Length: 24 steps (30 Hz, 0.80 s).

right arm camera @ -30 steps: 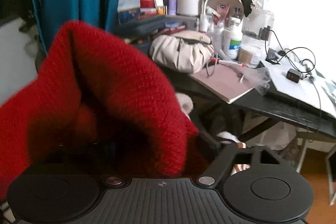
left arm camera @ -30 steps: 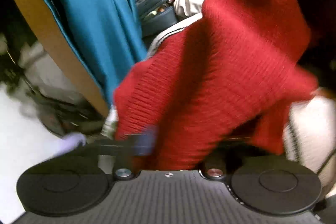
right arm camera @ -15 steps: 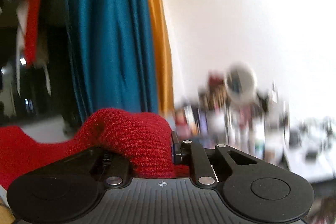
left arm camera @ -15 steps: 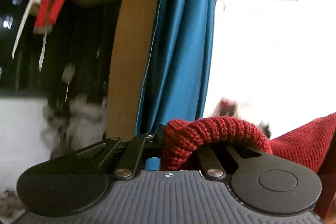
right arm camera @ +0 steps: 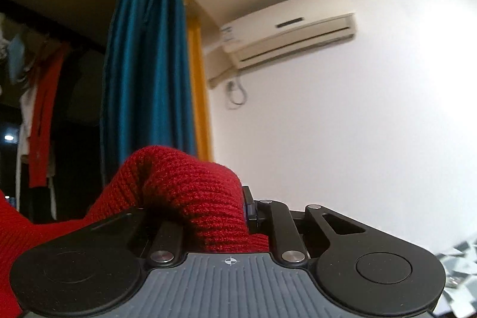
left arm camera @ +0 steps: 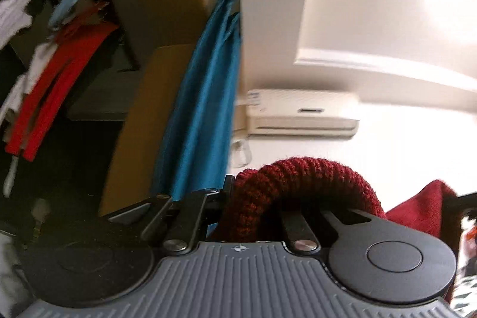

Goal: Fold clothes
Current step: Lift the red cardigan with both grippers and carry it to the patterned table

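A red knitted sweater [left arm camera: 298, 187] bunches over my left gripper [left arm camera: 238, 194], which is shut on a thick fold of it; the fingertips are buried in the knit. More of the same sweater [left arm camera: 426, 207] shows at the right edge of the left wrist view. In the right wrist view the sweater [right arm camera: 184, 181] humps over my right gripper [right arm camera: 235, 209], whose jaws are pinched on the fabric, and it trails off to the lower left. Both grippers point upward at the wall and ceiling. The rest of the garment hangs below, out of sight.
A teal curtain [right arm camera: 143, 64] hangs beside a yellow door frame [right arm camera: 198, 85]. A wall air conditioner [right arm camera: 286, 29] sits high on the white wall. Clothes, one of them red [left arm camera: 53, 79], hang in a dark wardrobe at the left.
Both grippers rose sharply with the sweater and tilted up. The cluttered desk dropped out of view; ceiling and air conditioner came in. The right jaws closed tighter on the knit.
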Motion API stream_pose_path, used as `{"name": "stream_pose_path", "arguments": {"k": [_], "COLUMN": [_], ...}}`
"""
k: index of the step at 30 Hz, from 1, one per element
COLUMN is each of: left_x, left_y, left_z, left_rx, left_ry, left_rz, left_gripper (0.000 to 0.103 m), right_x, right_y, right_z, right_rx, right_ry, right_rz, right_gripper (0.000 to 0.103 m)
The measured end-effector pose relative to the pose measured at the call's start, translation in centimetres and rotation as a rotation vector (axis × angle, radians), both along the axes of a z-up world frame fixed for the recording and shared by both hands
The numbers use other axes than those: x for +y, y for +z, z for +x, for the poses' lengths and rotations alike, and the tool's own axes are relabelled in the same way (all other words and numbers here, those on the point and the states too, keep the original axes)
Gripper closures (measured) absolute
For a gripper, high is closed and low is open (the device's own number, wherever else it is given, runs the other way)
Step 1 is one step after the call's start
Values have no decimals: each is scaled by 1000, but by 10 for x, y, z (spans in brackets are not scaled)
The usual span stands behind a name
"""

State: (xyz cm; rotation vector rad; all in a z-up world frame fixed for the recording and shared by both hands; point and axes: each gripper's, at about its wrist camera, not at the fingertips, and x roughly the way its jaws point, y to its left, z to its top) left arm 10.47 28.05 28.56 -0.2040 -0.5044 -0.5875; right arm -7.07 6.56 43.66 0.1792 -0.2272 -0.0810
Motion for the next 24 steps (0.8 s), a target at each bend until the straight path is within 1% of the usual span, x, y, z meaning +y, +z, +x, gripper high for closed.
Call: {"name": "stream_pose_path", "arguments": {"k": [4,6,9,12,14,17,18,19,22,24], "left_x": [-28,-52,-96,-154,-189,-244,-264,-283,-341,-378], "left_y": [-2,-7,-18,-33,-44,-57,-61,-62,-68,-71], "left_z": [-17,-25,-39,-63,-81,-110,-117,-122,-131,-135], "left_rx": [19,21,19,30,37,58,75,103,189,232], "left_ry": [-78,-123,-199,-276,-301,-327,-334,-345,-370,-378], "left_rz": [16,33,60,68,56,42,42,44,40,44], "left_gripper": [97,97,97,97,97,97,97,97,97,97], "right_x": [-21,-39,-80,-137,-178,-237,-257,-276,-333,-370], "right_y": [-11,-21,-35,-50,-61,-72,-75,-75,-77,-76], "right_z": [-38,-65,-106,-148,-178,-213,-222,-233,-257,-264], "right_rx": [60,81,106,124,134,164,179,200,247,262], "right_ry": [-62,-102,-167,-235,-271,-303,-328,-376,-402,-425], "right_rz": [-11,-21,-4,22,32,14,13,26,7,-8], "right_gripper": [88,88,88,88,88,88,88,88,88,88]}}
